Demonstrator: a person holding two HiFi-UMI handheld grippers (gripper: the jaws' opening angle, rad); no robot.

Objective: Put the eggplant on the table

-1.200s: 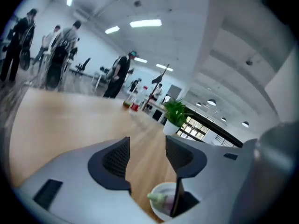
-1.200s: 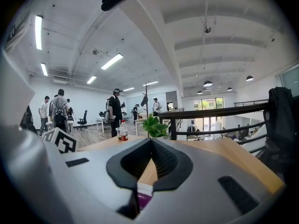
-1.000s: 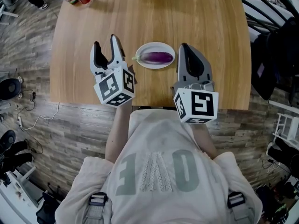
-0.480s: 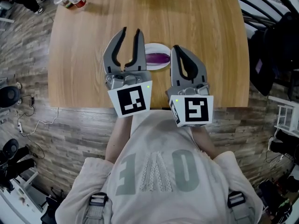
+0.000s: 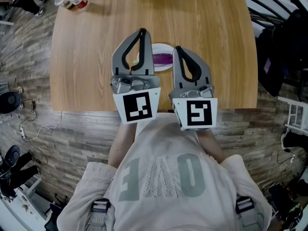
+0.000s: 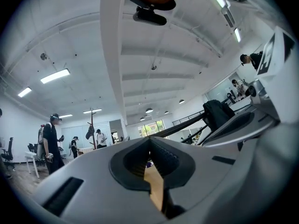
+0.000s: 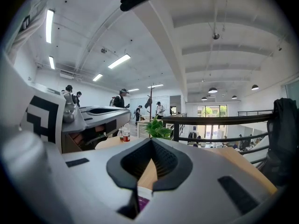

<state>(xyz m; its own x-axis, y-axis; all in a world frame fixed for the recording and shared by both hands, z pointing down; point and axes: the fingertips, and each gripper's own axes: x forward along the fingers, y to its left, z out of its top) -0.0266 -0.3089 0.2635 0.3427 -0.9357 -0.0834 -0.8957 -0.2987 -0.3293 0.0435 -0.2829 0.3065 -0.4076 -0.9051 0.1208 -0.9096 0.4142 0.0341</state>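
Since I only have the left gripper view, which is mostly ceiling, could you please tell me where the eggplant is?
Observer: The eggplant lies on a white plate on the wooden table, just left of the right tongs in the head view.
Operator: Are the right tongs holding anything?
Observer: No, they are shut with nothing between them.
Operator: Is anything else on the table?
Observer: Yes, small bottles stand at its far left corner.
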